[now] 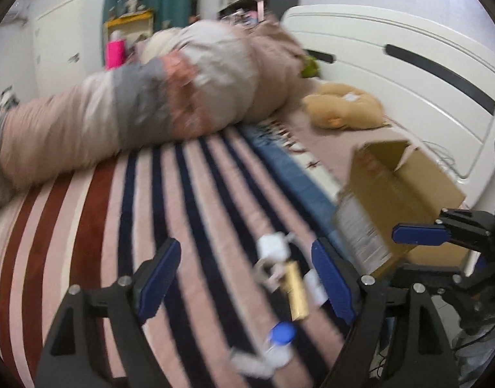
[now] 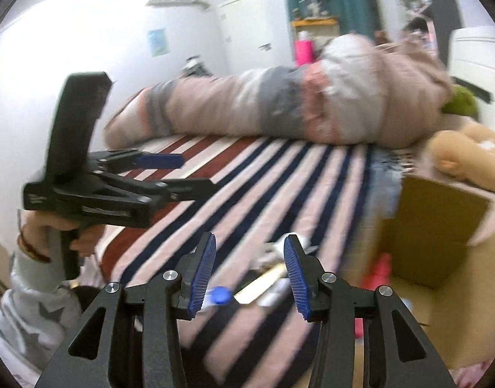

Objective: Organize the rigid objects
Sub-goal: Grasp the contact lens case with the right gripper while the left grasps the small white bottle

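— Nearest the left camera, what sits between the fingers?

— Blue-padded fingers spread wide: the left gripper [image 1: 244, 278] holds nothing. Between and just beyond them, on the striped bedspread [image 1: 189, 200], lies a small blurred cluster: a blue-capped bottle [image 1: 279, 339] at 6 o'clock, a gold bar-shaped item [image 1: 297, 294] above it, and a white cube-like piece [image 1: 273, 245] at 12 o'clock of that. All are too smeared to name closely.

— And the right one?

— The right gripper [image 2: 250, 278] is open to a middling width, also empty. The same blue cap [image 2: 222, 294] and gold item [image 2: 260, 284] show low between its pads.

— Containers?

— One cardboard box [image 1: 405, 200], open-topped, at 3 o'clock of the cluster in the left view. In the right view its interior [image 2: 441, 291] is at 3 o'clock, with something red [image 2: 381, 271] inside near the closest wall; whatever else it holds cannot be made out.

— Edges and room?

— Bare stripes run from the cluster toward 11 o'clock up to a rolled quilt [image 1: 150, 103] lying across the bed. A tan plush toy [image 1: 341, 106] sits at 1 o'clock, near the white headboard [image 1: 409, 74]. In the right view the left gripper [image 2: 156, 165] hangs over the bedspread at 9 o'clock, held by a hand [image 2: 53, 236].
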Action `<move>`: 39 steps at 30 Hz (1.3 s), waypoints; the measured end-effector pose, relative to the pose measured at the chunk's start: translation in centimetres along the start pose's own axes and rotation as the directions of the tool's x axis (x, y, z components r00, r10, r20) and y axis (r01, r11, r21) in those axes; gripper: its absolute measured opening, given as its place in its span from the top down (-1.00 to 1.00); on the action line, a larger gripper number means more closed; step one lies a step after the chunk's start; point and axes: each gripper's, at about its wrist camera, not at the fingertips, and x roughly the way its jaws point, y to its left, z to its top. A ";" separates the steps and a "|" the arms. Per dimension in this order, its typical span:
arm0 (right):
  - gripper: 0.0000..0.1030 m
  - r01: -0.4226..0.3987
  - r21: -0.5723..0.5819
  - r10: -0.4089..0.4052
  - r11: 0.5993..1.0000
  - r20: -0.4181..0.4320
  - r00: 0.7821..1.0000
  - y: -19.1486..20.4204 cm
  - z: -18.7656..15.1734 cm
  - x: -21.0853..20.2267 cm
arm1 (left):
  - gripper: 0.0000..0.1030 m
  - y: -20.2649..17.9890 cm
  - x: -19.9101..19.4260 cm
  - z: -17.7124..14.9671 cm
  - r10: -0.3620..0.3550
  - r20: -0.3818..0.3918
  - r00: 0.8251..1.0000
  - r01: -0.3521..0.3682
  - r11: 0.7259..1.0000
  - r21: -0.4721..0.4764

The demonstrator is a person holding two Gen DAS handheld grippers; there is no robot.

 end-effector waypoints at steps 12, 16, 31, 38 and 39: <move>-0.26 -0.118 -0.170 0.058 0.978 -0.318 0.946 4.6 -6.8 12.0 | -0.57 4.7 4.0 -10.0 -0.201 -0.159 0.967 0.197 0.979 -0.042; -0.29 -0.065 -0.207 -0.003 0.976 -0.313 0.950 3.5 -7.7 13.6 | -0.69 4.2 4.1 -11.0 -0.277 -0.175 0.945 0.274 0.961 -0.044; -0.13 -0.088 -0.224 0.018 0.971 -0.297 0.955 1.5 -8.2 13.4 | -0.72 1.5 6.4 -12.7 -0.255 -0.263 0.931 0.281 0.958 0.064; -0.13 -0.050 -0.162 0.001 0.985 -0.290 0.957 -0.1 -9.2 12.7 | -0.69 0.6 7.3 -12.7 -0.213 -0.251 0.944 0.241 0.966 0.090; -0.13 -0.046 -0.162 -0.002 0.986 -0.286 0.958 0.0 -9.4 12.4 | -0.64 0.7 7.4 -12.7 -0.211 -0.251 0.945 0.238 0.968 0.082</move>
